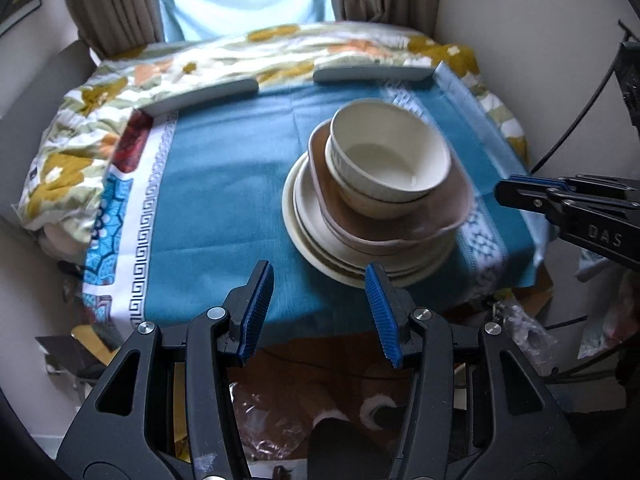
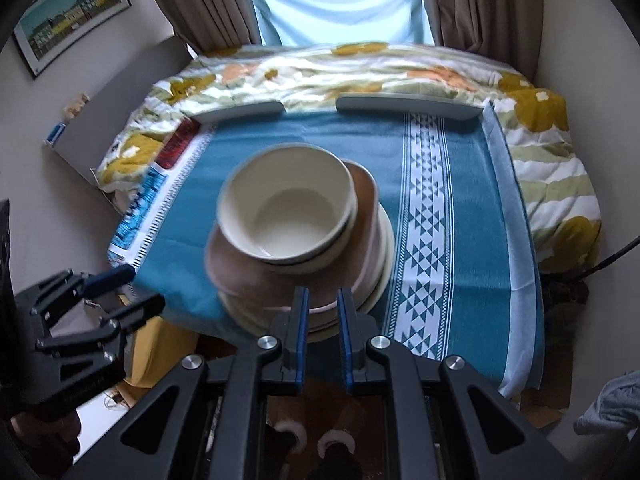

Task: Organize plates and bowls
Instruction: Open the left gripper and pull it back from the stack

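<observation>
A: Start at the jaws. What is the left gripper [image 1: 318, 312] doing?

B: Its blue pads stand partly apart with nothing between them; only blue cloth [image 1: 224, 184] shows in the gap. The stack of dishes [image 1: 372, 200] sits just beyond its right-hand pad and a little to that side.

A: And the right gripper [image 2: 323, 332]?

B: Drawn nearly closed, a thin slit between the pads, and empty as far as I can see. The stack lies straight ahead of its tips, with the near edge of the bottom cream plates [image 2: 376, 292] just past them. The pads do not press on that rim.

A: Why is everything heaped like that?

B: I judge it as nesting by size: two cream bowls [image 1: 384, 160] on top, one inside the other, a brown dish [image 1: 400, 220] under them, and the plates as a wide base. That keeps the pile steady near the front edge of the cloth.

A: So the sorting looks finished?

B: Probably; no loose dish is on the cloth.

A: How are the hands posed?

B: Both tools tilt steeply down over the front edge, side by side, the left one beside the stack, the right one facing it. Farther out are a floral quilt [image 2: 400, 68] and curtains [image 2: 208, 4].
</observation>
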Motion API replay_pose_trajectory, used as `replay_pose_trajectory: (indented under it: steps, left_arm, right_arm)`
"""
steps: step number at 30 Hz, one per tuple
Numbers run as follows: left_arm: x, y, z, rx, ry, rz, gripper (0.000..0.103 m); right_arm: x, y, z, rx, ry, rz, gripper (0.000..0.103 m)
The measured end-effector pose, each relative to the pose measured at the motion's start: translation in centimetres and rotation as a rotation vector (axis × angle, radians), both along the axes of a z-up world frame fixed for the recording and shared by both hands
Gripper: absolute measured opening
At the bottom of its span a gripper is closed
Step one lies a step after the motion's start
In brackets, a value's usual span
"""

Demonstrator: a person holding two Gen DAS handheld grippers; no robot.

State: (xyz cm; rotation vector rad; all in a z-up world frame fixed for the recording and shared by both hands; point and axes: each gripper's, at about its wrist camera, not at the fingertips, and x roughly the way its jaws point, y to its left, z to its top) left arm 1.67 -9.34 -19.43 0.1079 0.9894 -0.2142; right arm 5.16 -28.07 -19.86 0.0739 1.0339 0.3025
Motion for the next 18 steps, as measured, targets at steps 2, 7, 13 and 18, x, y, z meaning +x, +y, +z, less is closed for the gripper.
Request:
replay_pose_trajectory:
  steps: [2, 7, 13, 18]
  left_arm:
    - [-1.4, 0.4, 1.8, -0.019, -0.046, -0.013, 0.045]
    - [-3.4, 1.9, 7.6, -0.056, -0.207, -0.030, 0.066]
    - [-5.9, 3.6, 14.8, -0.040, -0.496, 0.004, 0.103]
    - [-6.5, 4.6, 17.1, -0.060, -0.562, 0.039, 0.103]
  right_arm:
    - [-1.0, 0.4, 1.4, -0.001, -0.036, -0.007, 0.013]
    - [-3.6, 1.4, 6.5, 0.008, -0.176, -0.038, 0.013]
    - [-6.3, 1.7, 12.4, 0.011, -0.374, -0.106, 0.103]
    - [-8.1, 1.5, 15.6, -0.027, -0.487, -0.178, 0.103]
